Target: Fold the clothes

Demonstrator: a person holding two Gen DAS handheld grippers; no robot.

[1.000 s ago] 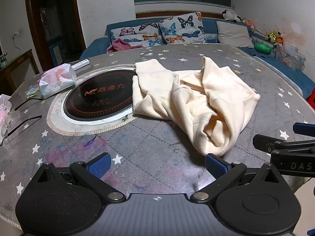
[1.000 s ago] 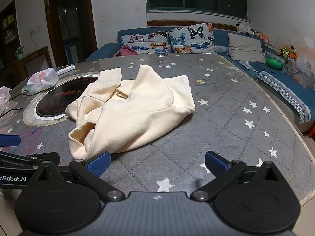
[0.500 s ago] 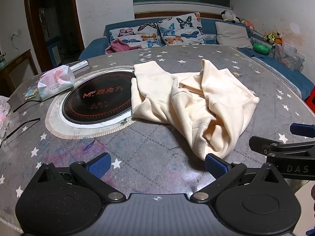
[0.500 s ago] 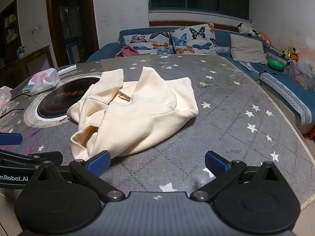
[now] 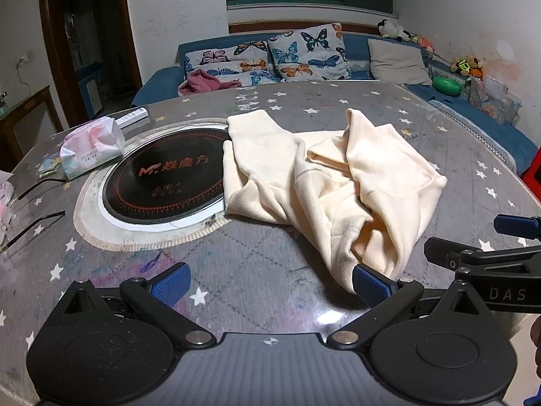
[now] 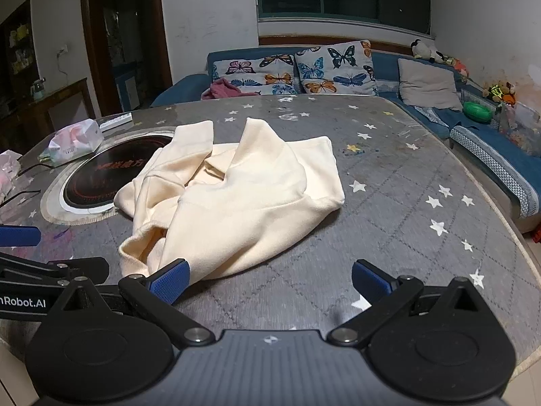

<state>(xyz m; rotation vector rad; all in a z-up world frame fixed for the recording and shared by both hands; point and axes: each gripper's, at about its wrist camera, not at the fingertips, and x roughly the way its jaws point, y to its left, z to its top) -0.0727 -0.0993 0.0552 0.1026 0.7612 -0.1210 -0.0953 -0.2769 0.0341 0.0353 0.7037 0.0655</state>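
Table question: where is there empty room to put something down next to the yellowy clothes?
The widest bare patch of the table lies right of the cream garment, toward the blue sofa. Another strip runs behind it, before the butterfly cushions. The left is crowded: the round cooktop, partly under the garment, and a tissue pack.

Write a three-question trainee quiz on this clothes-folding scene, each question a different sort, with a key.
1. True or false: the cream garment lies flat and neatly folded.
2. The garment's left edge overlaps what? A) the round cooktop B) the tissue pack C) the remote
3. Fill in: both the left gripper and the right gripper are ____ and hold nothing.

Key: 1 false, it is crumpled; 2 A; 3 open.
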